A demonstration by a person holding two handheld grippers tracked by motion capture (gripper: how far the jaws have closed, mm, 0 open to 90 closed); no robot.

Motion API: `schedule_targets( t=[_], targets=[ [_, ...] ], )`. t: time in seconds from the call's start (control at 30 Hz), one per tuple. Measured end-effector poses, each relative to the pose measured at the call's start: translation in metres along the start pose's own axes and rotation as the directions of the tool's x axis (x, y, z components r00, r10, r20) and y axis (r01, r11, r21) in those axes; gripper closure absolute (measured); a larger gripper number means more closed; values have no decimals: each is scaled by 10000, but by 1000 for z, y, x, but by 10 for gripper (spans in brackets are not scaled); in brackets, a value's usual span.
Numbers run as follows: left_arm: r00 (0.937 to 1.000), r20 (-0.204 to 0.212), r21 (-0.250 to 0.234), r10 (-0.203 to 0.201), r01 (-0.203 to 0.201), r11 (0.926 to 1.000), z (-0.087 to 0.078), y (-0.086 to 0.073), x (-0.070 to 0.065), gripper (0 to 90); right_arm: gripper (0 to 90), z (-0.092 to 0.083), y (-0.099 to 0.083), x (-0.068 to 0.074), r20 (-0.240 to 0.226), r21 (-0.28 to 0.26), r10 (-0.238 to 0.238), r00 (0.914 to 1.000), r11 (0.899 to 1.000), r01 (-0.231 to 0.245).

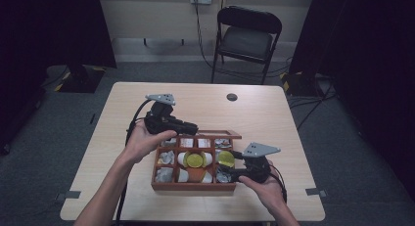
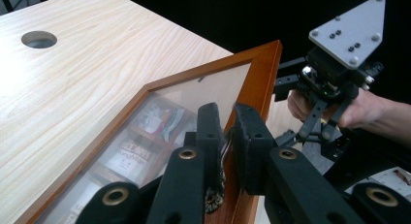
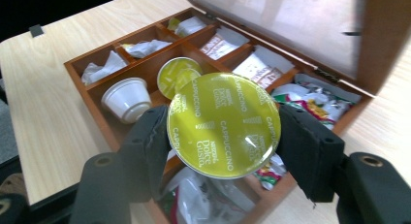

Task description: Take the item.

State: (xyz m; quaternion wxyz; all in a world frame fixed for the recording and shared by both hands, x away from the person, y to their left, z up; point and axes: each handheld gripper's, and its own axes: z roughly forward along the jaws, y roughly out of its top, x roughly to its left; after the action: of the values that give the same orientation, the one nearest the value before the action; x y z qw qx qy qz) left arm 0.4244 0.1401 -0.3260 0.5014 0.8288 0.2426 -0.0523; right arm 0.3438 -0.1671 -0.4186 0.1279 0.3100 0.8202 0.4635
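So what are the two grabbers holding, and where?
Right gripper squeezes the round yellow-lidded coffee capsule by its sides; left gripper pinches the wooden box's glass lid at its frame edge.

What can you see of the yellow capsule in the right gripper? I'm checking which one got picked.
The capsule is round, with a shiny yellow-green foil lid printed "Cappuccino" and "Nescafé Dolce Gusto". The lid faces the right gripper's camera, so its body is hidden. The right gripper clamps its sides between both black jaws, above the open wooden box, whose compartments hold other capsules and packets.
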Motion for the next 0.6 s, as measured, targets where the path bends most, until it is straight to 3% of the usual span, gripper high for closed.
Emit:
schedule_targets(
  t=[0.6],
  targets=[
    [10000,-6,-7,-23,23,10000,0,0,0,816,370,-7,-7,-30,746,-13,506,9959,9987,-506]
  ],
)
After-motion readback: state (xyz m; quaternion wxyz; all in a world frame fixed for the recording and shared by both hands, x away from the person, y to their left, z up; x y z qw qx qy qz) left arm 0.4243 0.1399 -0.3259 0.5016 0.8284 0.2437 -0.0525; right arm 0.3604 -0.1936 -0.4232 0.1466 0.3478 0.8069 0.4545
